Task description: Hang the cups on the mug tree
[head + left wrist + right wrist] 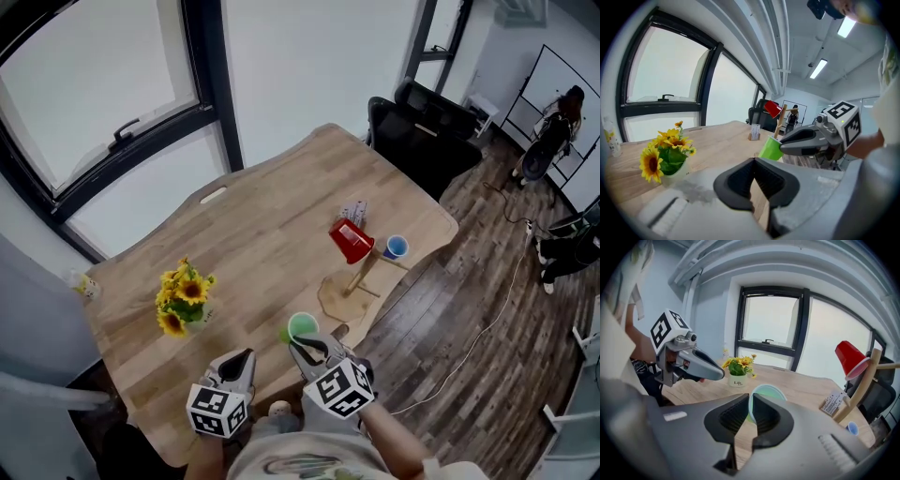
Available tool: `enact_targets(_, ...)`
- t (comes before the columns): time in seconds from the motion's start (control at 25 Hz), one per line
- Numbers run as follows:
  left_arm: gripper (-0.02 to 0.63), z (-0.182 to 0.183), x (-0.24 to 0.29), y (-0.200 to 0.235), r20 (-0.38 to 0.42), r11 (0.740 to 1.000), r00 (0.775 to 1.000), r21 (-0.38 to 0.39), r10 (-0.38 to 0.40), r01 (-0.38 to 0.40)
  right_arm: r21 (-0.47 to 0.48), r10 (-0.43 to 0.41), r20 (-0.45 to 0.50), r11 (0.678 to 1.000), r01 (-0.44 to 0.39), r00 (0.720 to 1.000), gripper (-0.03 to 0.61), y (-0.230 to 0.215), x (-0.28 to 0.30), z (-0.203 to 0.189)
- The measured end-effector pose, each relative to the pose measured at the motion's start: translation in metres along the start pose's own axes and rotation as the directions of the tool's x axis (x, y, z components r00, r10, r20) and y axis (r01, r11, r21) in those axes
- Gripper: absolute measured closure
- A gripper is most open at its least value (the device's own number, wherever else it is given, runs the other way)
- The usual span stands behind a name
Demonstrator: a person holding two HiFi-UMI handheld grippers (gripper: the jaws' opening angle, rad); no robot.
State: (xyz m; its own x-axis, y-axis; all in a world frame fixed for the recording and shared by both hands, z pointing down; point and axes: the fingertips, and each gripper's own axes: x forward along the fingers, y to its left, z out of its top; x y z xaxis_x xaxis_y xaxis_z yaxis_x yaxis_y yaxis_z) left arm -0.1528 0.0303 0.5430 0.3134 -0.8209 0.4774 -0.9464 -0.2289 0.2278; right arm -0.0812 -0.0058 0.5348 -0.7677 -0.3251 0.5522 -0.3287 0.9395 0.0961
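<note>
Green cup (302, 326) pinched in right tool (300, 343) | left tool (245, 357) closed, empty | we should tip it onto a mug tree (361, 272) peg

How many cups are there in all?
3. A red cup hangs on the mug tree, a blue cup is just beside it, and a green cup is in the right gripper. None seems hidden.
</note>
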Motion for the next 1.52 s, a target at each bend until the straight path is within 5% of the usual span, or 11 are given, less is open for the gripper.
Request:
enact_targets(0.24,0.612,-0.001,0.001,-0.016,-0.008,0.999,0.999,0.019,-0.042,0.042,0.201,0.026,0.143,0.978,-0.055,0.989,0.552,-0.001,-0.023,0.012)
enact_targets(0.68,0.612,0.0,0.009,-0.035,-0.016,0.995,0.996,0.043,-0.092,0.093,0.435,0.032,0.328,0.882,-0.181,0.944,0.552,-0.02,-0.053,0.022)
enact_targets(0.84,0.612,0.001,0.012,-0.04,-0.023,0.993,0.994,0.051,-0.104,0.105,0.542,0.053,0.446,0.778,-0.316,0.894,0.554,-0.031,-0.062,0.031)
enact_targets(1.04,0.612,0.001,0.016,-0.043,-0.031,0.992,0.993,0.055,-0.111,0.113,0.641,0.036,0.627,0.543,-0.542,0.778,0.554,-0.049,-0.072,0.042)
enact_targets(1.16,0.612,0.003,0.019,-0.044,-0.034,0.992,0.993,0.059,-0.113,0.115,0.659,-0.006,0.682,0.437,-0.612,0.731,0.555,-0.062,-0.077,0.042)
enact_targets(1.52,0.611,0.008,0.031,-0.043,-0.037,0.992,0.993,0.061,-0.109,0.111,0.669,-0.066,0.725,0.304,-0.678,0.686,0.555,-0.091,-0.075,0.03)
